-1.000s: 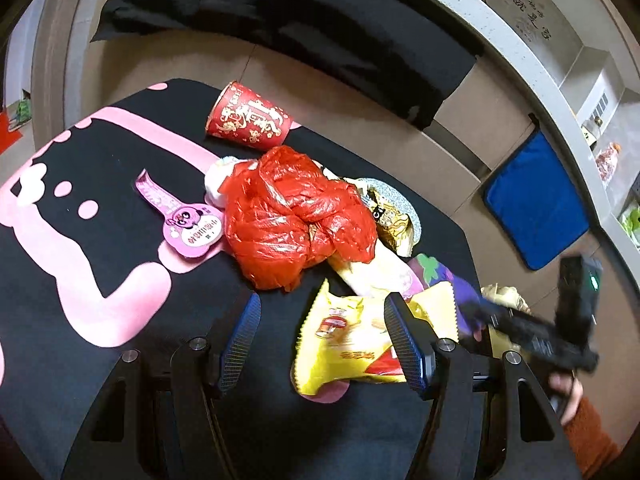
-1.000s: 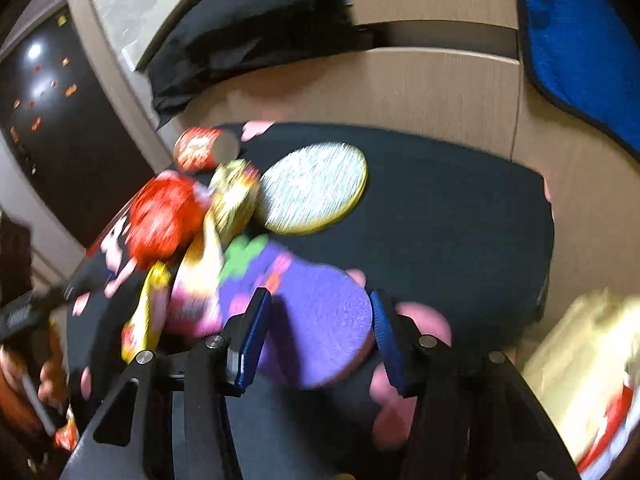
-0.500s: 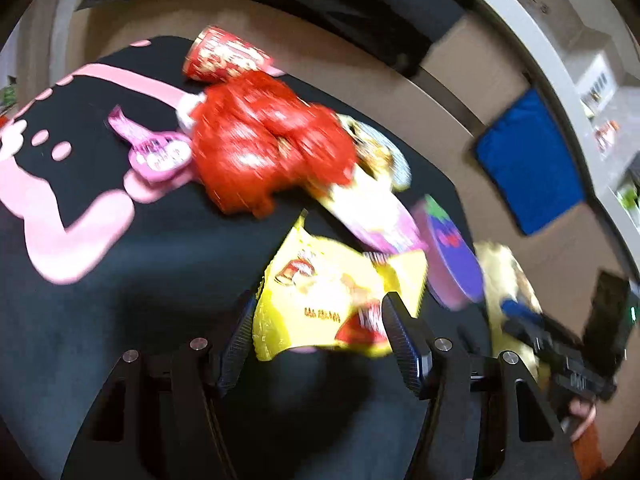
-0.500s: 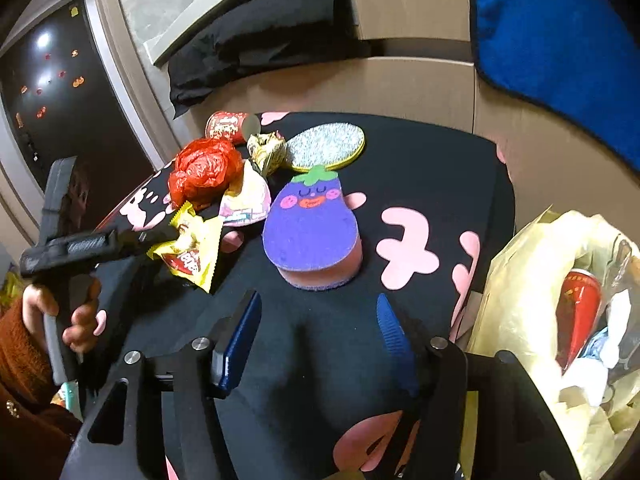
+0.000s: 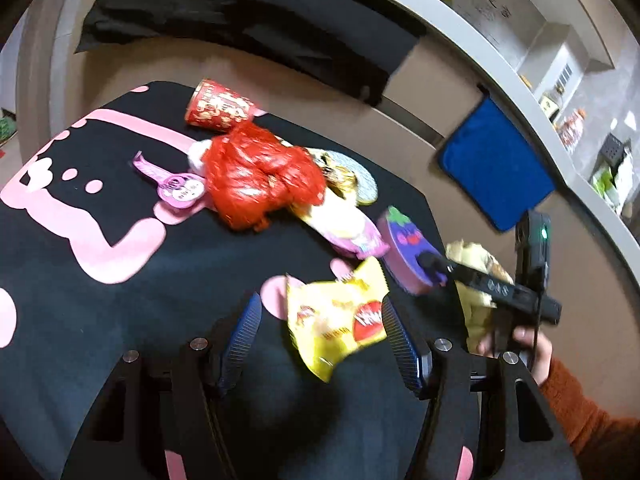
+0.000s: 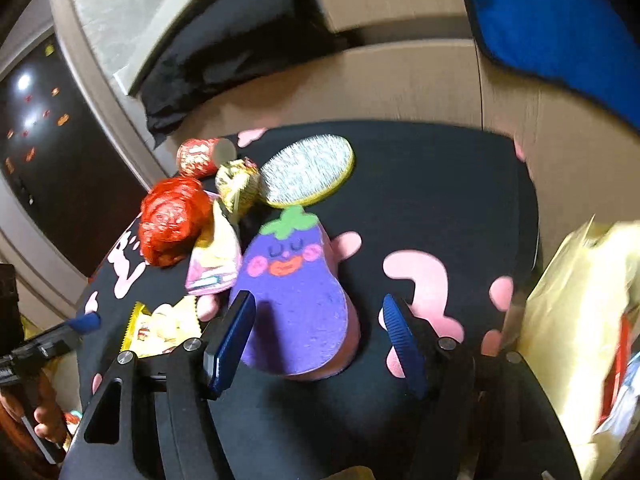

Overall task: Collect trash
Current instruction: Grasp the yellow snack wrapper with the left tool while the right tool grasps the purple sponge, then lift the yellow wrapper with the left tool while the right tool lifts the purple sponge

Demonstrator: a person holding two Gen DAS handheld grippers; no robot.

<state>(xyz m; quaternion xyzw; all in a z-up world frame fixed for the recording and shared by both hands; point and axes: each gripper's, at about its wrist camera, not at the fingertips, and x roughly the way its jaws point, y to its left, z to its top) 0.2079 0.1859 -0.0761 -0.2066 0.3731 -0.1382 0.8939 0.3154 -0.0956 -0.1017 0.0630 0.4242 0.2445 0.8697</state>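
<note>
A yellow snack wrapper (image 5: 340,316) lies on the black table (image 5: 120,320) between the open fingers of my left gripper (image 5: 320,340). Behind it are a crumpled red plastic bag (image 5: 260,176), a red paper cup (image 5: 218,106) on its side, a pink wrapper (image 5: 348,232) and a purple eggplant-shaped sponge (image 5: 404,252). My right gripper (image 6: 320,336) is open around the eggplant sponge (image 6: 296,296), whose near end sits between the fingers. A yellowish trash bag (image 6: 580,320) hangs at the table's right edge. The right gripper also shows in the left wrist view (image 5: 440,270).
A silver glittery oval pad (image 6: 308,170), a gold foil wrapper (image 6: 238,186) and a pink tag (image 5: 176,188) lie on the table. A black cloth (image 5: 240,20) and a blue cloth (image 5: 496,172) hang on the beige counter wall behind.
My left gripper has drawn back and right, and the yellow wrapper now lies between its fingers nearer the table edge. My right gripper has moved forward so its fingers flank the eggplant sponge.
</note>
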